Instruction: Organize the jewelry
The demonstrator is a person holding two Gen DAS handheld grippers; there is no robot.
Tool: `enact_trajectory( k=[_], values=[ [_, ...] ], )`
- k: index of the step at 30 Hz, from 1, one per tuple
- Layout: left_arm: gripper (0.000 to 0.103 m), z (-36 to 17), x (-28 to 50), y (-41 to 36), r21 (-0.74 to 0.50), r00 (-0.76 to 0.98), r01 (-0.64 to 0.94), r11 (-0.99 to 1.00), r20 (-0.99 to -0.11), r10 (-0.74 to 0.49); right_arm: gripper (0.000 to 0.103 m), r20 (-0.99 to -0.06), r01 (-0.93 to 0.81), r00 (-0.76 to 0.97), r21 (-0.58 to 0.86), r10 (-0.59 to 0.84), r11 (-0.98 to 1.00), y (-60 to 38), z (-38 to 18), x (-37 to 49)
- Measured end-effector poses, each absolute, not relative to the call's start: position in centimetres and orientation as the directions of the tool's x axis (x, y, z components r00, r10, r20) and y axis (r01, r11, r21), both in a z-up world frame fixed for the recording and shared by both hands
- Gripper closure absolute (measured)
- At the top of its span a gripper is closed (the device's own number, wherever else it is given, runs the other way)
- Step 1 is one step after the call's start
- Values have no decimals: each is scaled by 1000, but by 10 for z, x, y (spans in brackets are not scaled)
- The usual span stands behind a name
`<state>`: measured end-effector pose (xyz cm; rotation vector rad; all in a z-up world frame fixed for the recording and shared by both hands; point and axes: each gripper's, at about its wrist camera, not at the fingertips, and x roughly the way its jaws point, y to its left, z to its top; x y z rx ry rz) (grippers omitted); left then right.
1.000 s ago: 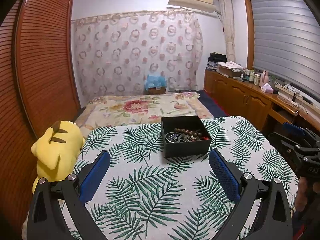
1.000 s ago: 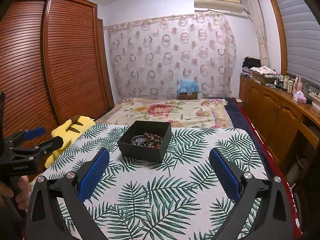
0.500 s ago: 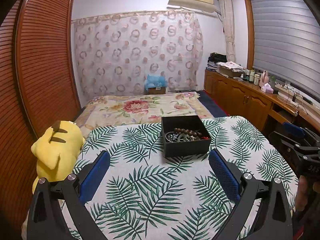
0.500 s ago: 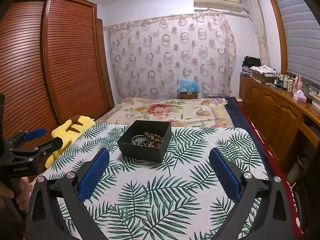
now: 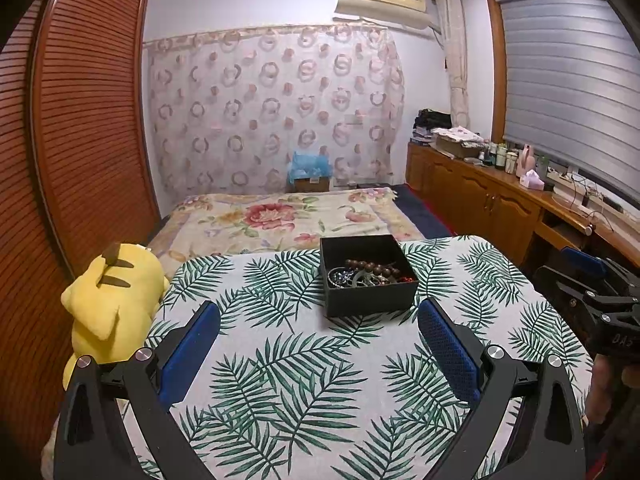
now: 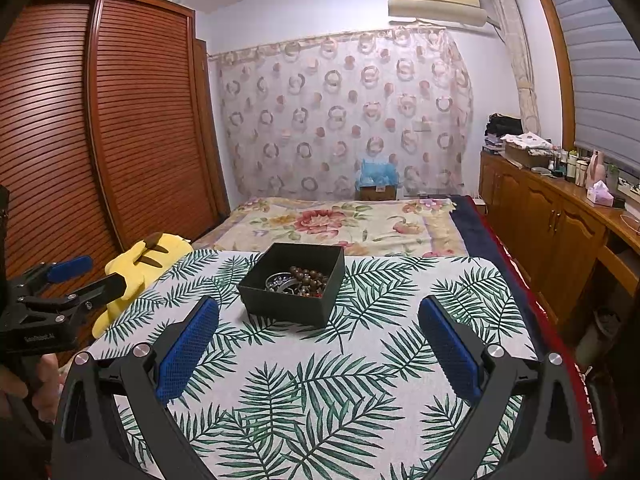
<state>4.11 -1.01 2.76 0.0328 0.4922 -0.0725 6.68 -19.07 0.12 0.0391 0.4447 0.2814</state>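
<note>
Jewelry box (image 5: 368,274) sits ahead of both grippers' wide-spread, empty jaws.

Almost nothing moves. The left gripper (image 5: 318,322) and the right gripper (image 6: 318,322) both hang wide open over the bench (image 5: 288,364) just as before, and the black box (image 5: 370,292) sits in the same spot.

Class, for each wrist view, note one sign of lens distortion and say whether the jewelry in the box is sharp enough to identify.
Left wrist view: wardrobe bows outward, corners vignette black; brown beads readable, silvery pieces a blur. Right wrist view: window frame curves; beads clear, the rest indistinct in the black box.
</note>
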Motion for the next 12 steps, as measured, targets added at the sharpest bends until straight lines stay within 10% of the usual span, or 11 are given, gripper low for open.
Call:
enact_trajectory(
  k=[12],
  values=[
    [8,28,40,-9,9,878,79,997,-474,-65,2,-419,-261,864,100,278,960,-190,1,64]
  ],
)
